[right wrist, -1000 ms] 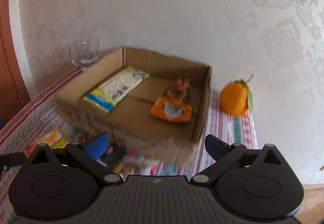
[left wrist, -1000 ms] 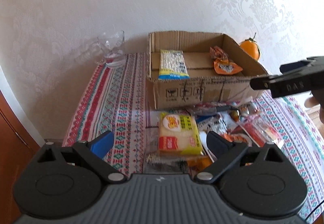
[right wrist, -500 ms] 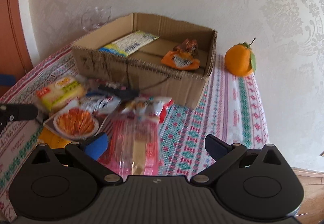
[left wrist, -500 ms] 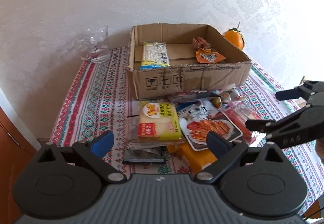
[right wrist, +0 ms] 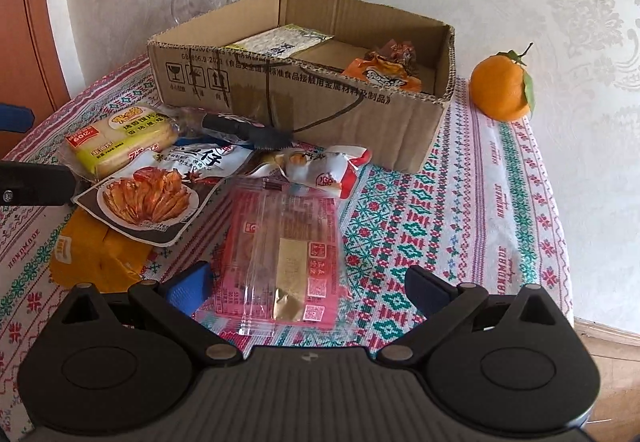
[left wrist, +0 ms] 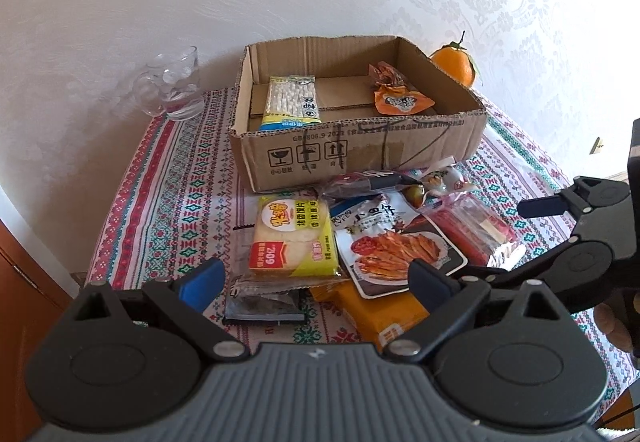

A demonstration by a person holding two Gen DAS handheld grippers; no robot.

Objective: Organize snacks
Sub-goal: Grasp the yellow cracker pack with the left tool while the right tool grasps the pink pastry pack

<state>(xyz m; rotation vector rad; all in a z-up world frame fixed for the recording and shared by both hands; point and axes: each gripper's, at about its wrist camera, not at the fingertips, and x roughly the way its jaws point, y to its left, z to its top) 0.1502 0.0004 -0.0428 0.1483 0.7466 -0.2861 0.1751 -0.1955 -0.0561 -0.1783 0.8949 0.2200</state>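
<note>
Both grippers lowered toward snacks, left gripper point(left wrist: 316, 282) and right gripper point(right wrist: 306, 288) fingers spread empty, glass mug point(left wrist: 172, 88) clearest leftward, possibly empty.

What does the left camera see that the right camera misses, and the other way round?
Only the left camera shows the small dark packet at the near edge of the pile, and the right tongs from the side, open. Only the right camera shows the brown door at the far left. Both show the cardboard box holding two packets, the orange, the glass mug and the snack pile.
</note>
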